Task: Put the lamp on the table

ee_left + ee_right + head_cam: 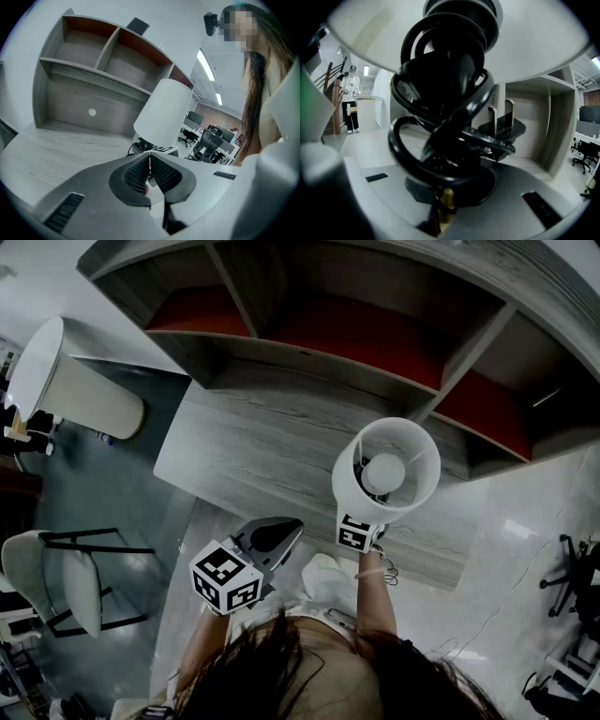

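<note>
Grey counter (253, 446) below: right gripper (445, 190) pinches the lamp (386, 470), seemingly by its coiled stem, upright over the near edge for setting down; left gripper (150, 171) fingers pressed together, empty.

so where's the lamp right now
Head view, right of centre: the lamp is gripped by the right gripper, over the near edge of the wooden table.

Dim, cool light; fisheye edges; near parts blurred.
</note>
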`<state>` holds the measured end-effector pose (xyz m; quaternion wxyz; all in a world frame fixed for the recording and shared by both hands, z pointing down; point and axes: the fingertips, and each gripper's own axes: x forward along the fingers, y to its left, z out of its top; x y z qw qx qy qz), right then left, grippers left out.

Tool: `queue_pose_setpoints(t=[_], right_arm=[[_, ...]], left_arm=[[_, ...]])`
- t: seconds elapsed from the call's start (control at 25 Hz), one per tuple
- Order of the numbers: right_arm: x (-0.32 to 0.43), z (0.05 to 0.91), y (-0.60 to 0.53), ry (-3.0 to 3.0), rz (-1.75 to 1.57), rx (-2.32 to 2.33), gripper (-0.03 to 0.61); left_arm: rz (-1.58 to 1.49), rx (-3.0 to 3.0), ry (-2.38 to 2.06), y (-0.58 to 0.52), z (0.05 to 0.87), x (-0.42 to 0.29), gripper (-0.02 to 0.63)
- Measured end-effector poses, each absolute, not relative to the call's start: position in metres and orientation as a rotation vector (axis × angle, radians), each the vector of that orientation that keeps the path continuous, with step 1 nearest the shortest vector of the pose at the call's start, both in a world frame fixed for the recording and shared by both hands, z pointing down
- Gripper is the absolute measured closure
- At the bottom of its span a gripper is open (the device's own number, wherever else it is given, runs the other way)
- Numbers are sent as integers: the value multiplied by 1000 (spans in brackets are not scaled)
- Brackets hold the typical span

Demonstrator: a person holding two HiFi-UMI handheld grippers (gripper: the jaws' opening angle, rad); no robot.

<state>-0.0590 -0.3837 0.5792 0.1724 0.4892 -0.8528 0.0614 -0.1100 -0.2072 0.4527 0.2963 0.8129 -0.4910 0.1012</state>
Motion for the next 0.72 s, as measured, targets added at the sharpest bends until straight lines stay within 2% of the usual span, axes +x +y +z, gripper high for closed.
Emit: queue_pose_setpoints(t=[0.36, 0.72], right_arm=[[-57, 583, -381, -2389, 181, 1356, 541], [-49, 601, -371, -2347, 225, 1345, 509]], left_arm=[[277, 2166, -1290, -195, 453, -105, 601], [278, 2179, -1290, -180, 452, -104, 601]])
